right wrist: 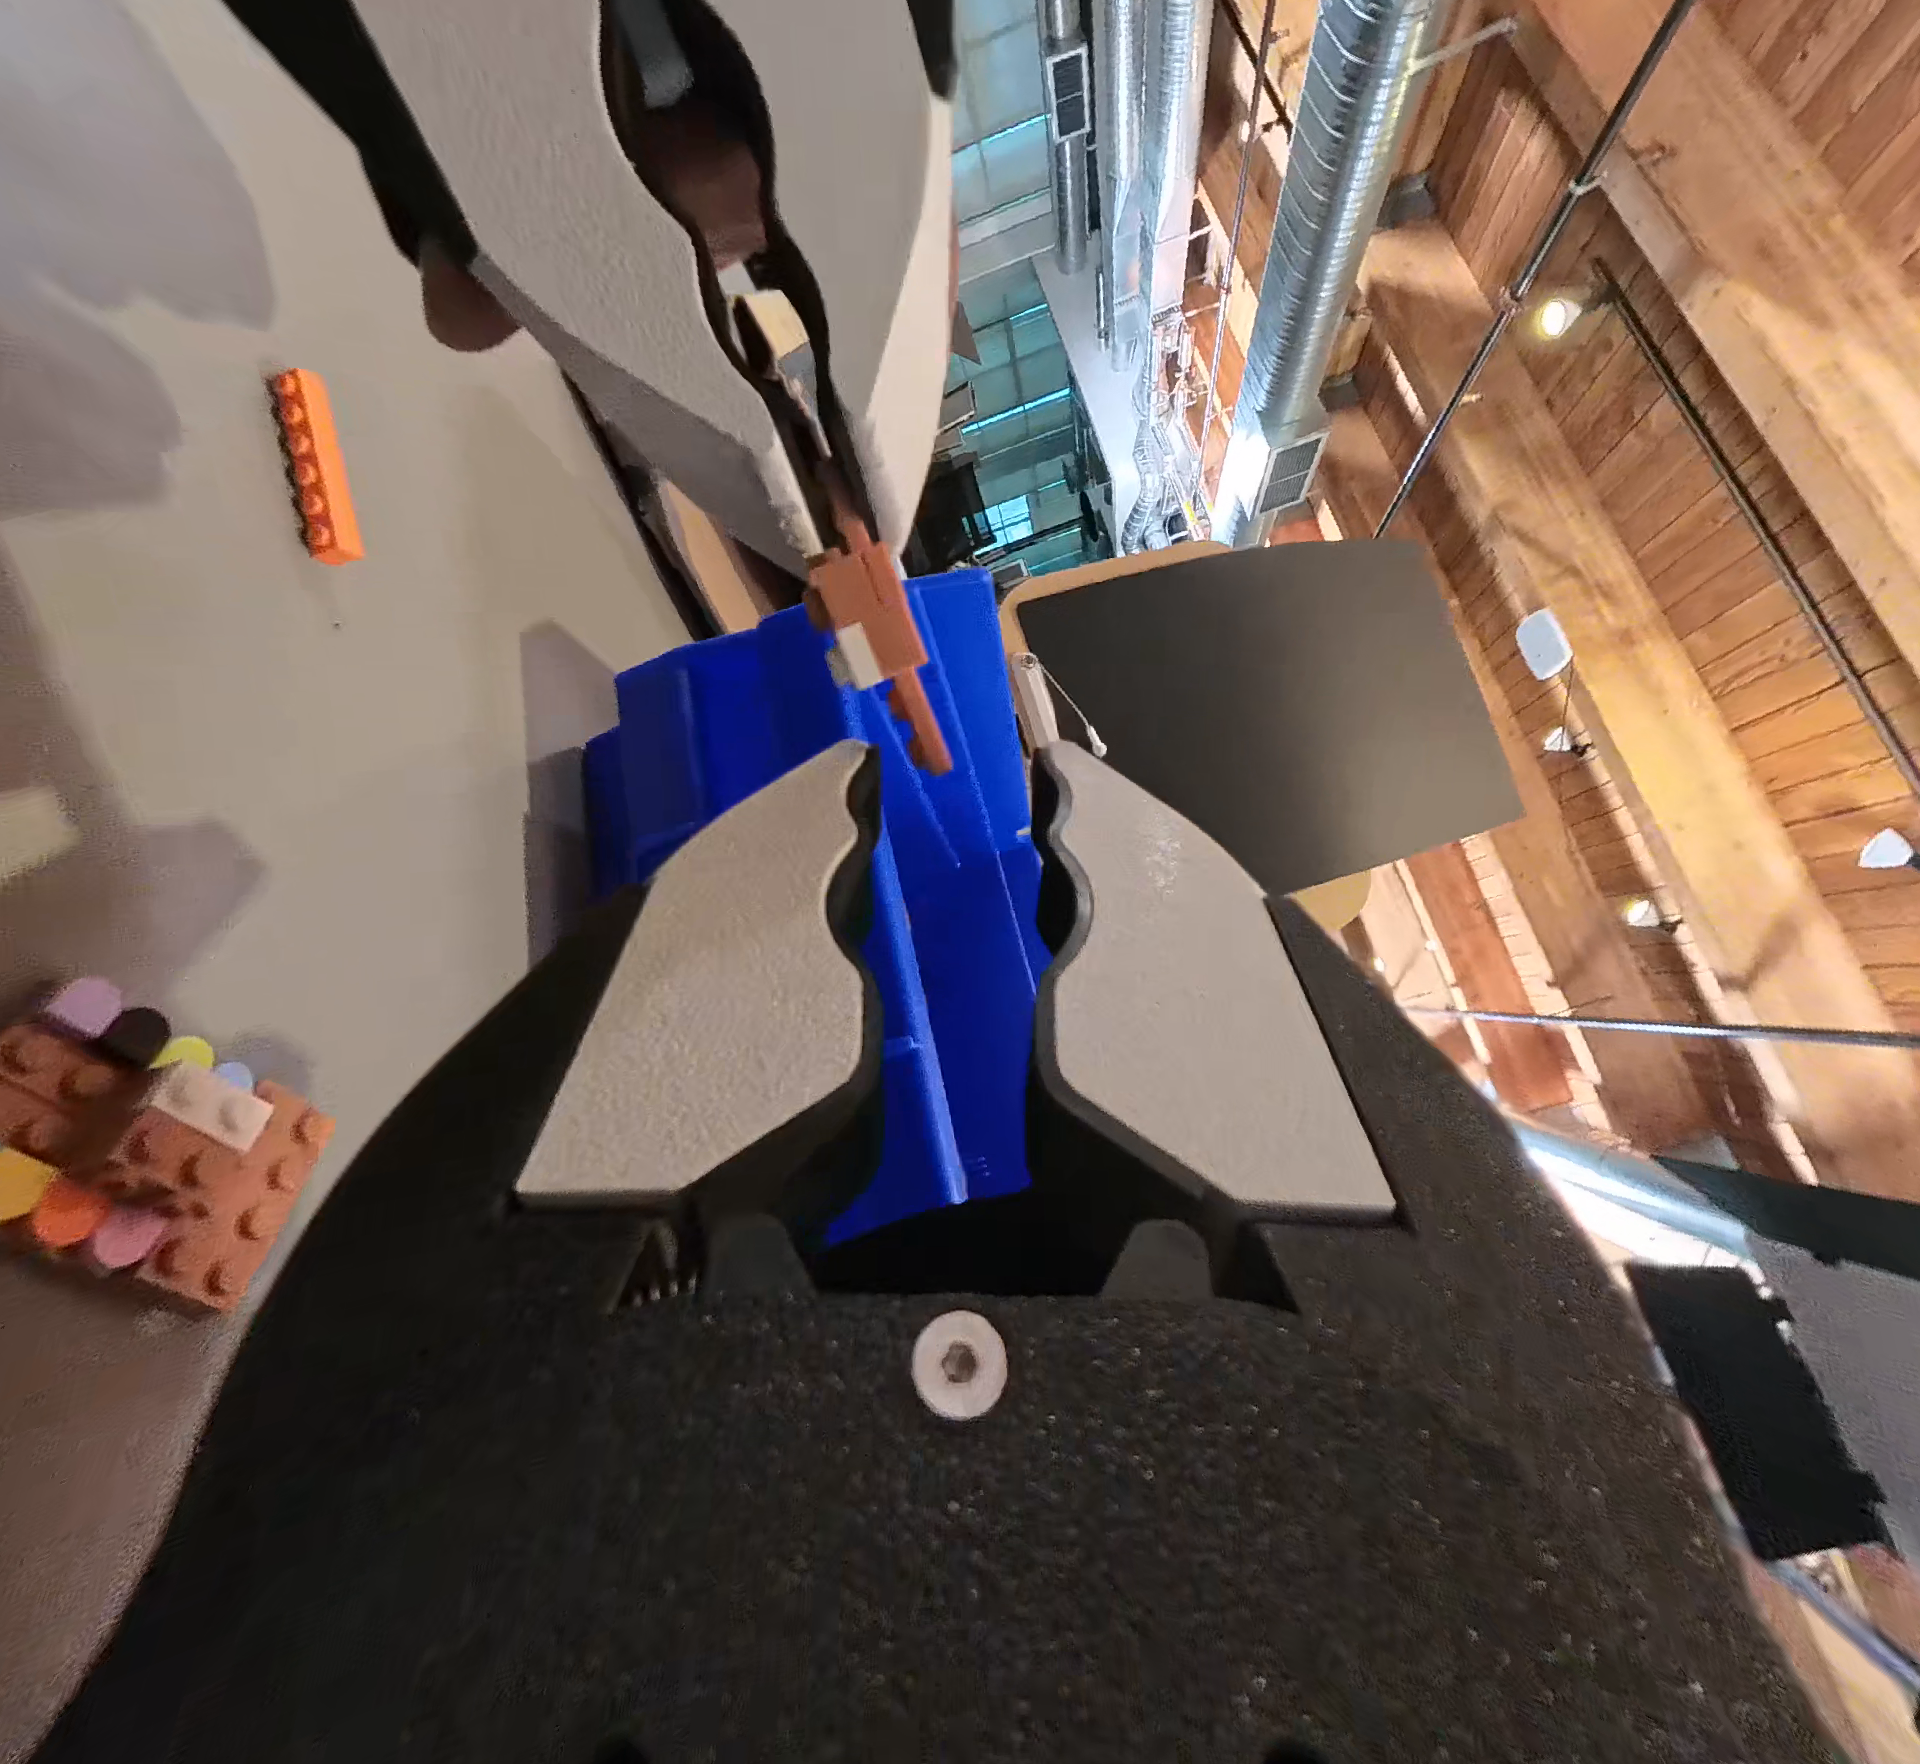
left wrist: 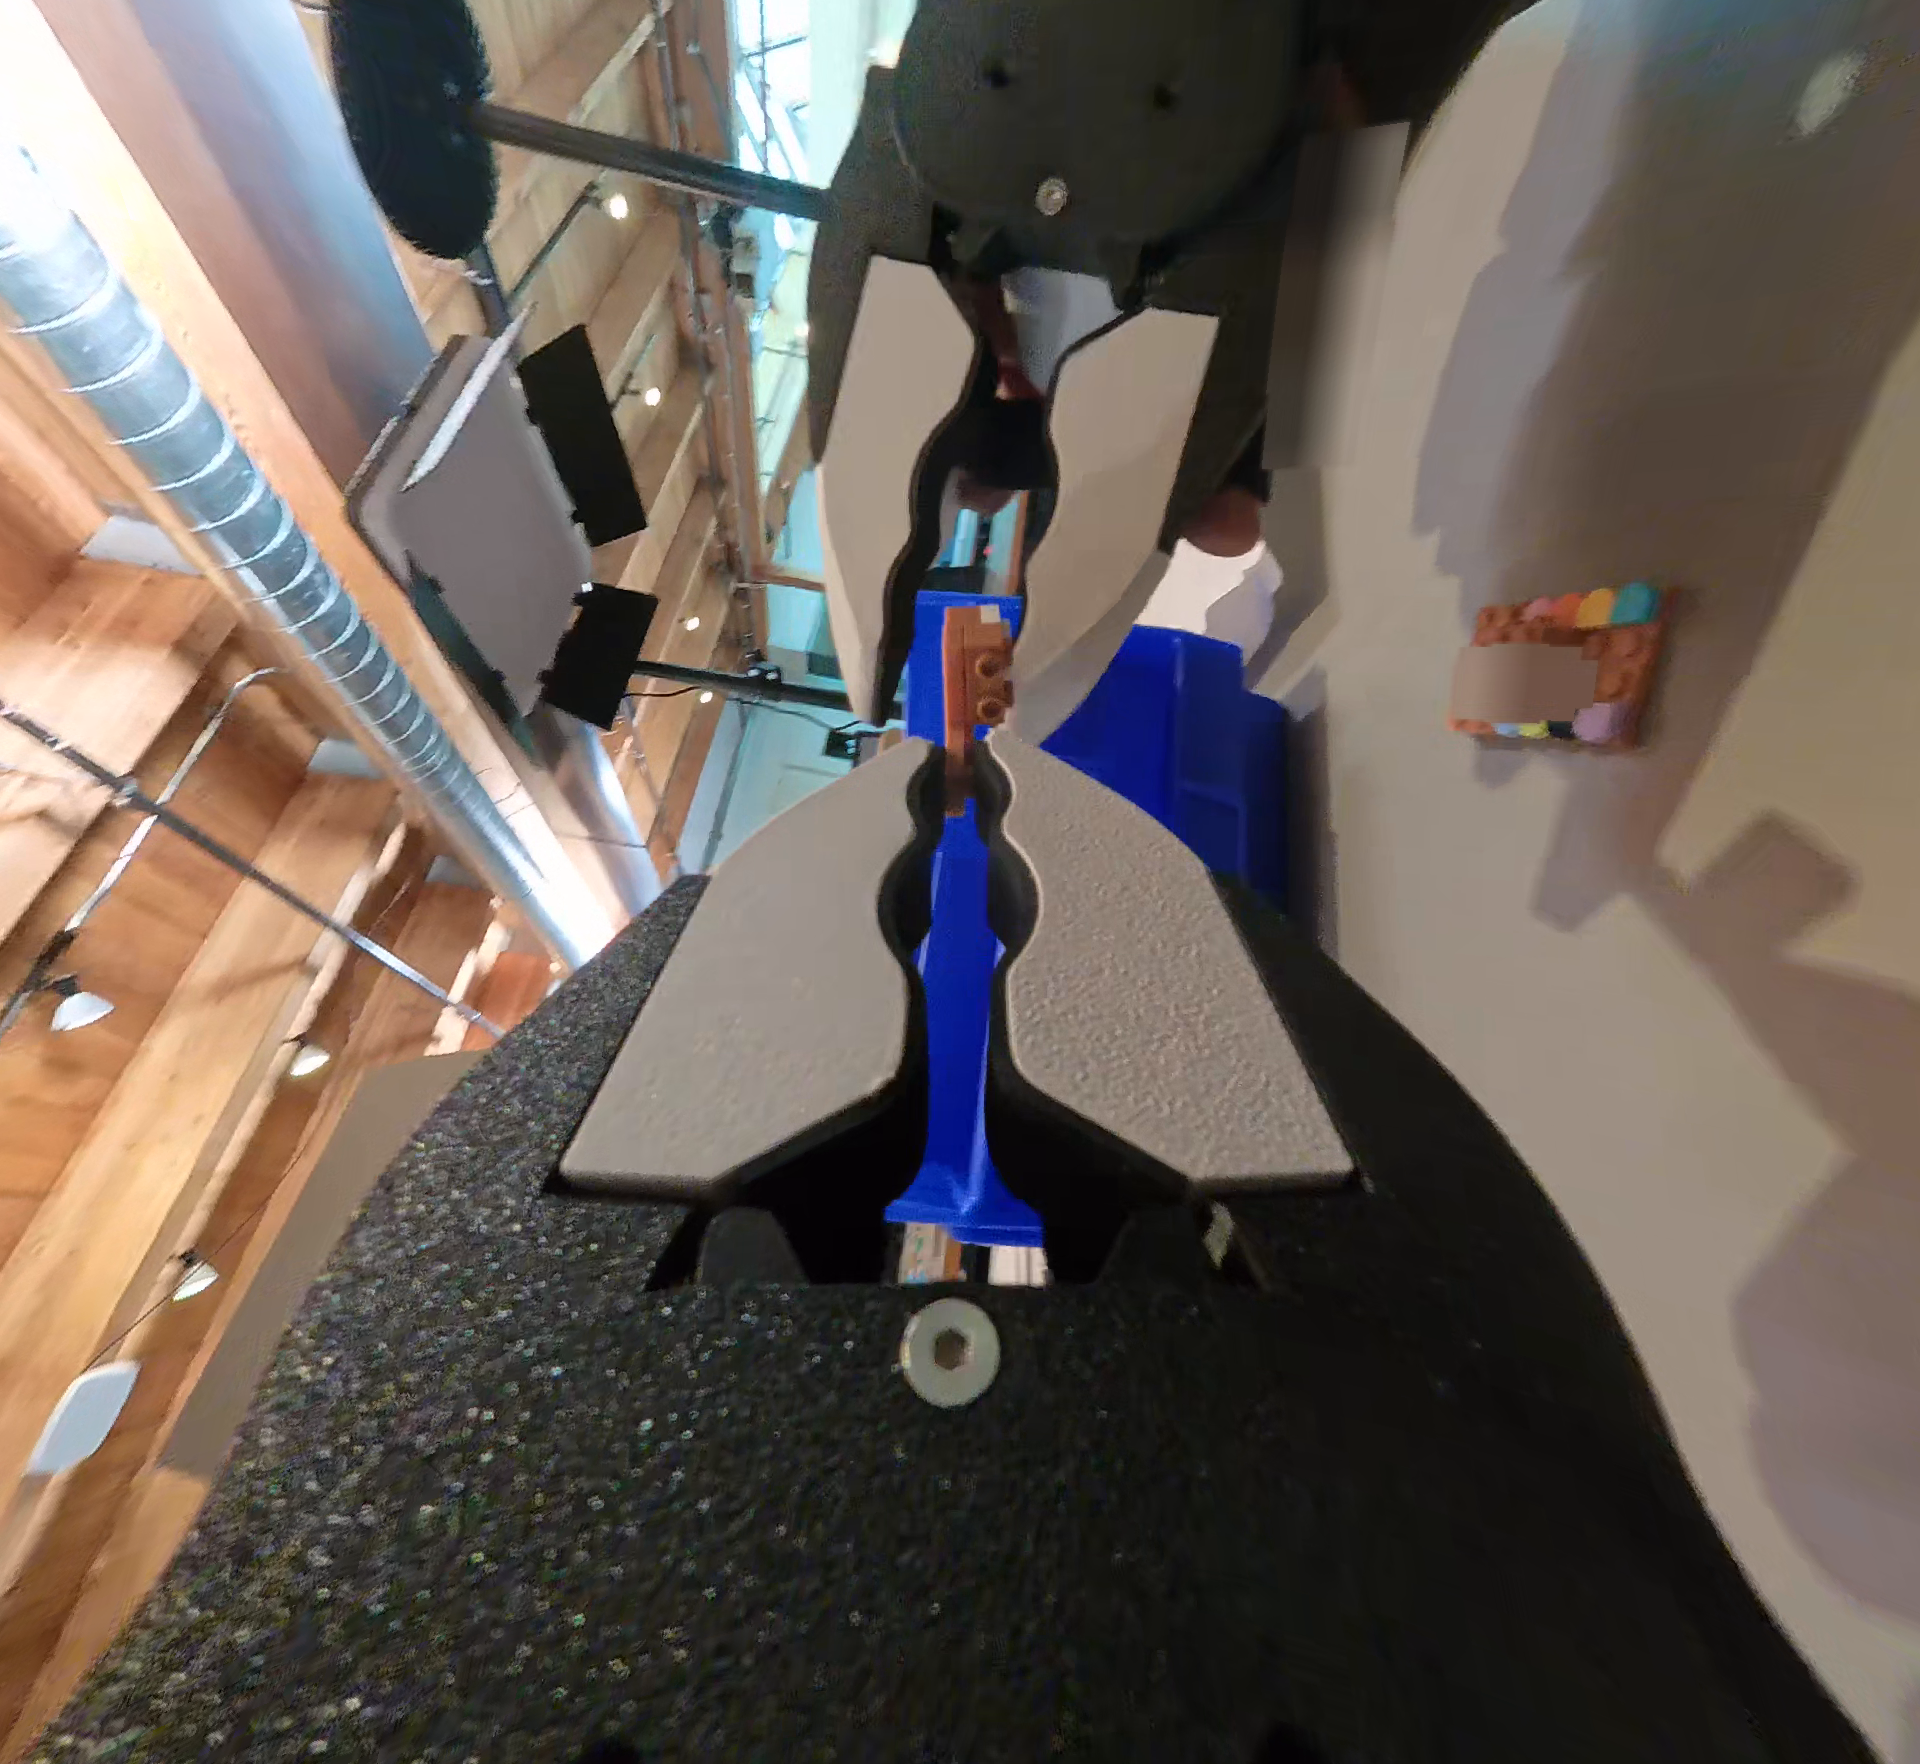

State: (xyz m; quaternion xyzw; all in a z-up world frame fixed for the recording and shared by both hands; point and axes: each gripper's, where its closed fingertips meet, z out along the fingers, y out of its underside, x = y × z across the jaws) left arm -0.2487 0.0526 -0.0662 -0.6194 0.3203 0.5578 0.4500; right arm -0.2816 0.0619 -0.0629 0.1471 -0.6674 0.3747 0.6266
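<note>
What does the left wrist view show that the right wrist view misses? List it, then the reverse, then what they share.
Left only: a black round disc on a metal pole. Right only: a long orange studded brick. Both: the blue plastic bin, the multicoloured brick frame, and the small brown brick piece pinched by the left gripper, facing the open right gripper.

My left gripper [left wrist: 961, 758]: speckled black textured body, two pale grey grainy fingers [left wrist: 769, 976] with wavy black-edged inner profiles, one silver hex screw [left wrist: 949, 1351] centred on the housing. My right gripper [right wrist: 951, 758]: same build, same grey fingers [right wrist: 717, 997], one pale hex screw [right wrist: 958, 1364].
</note>
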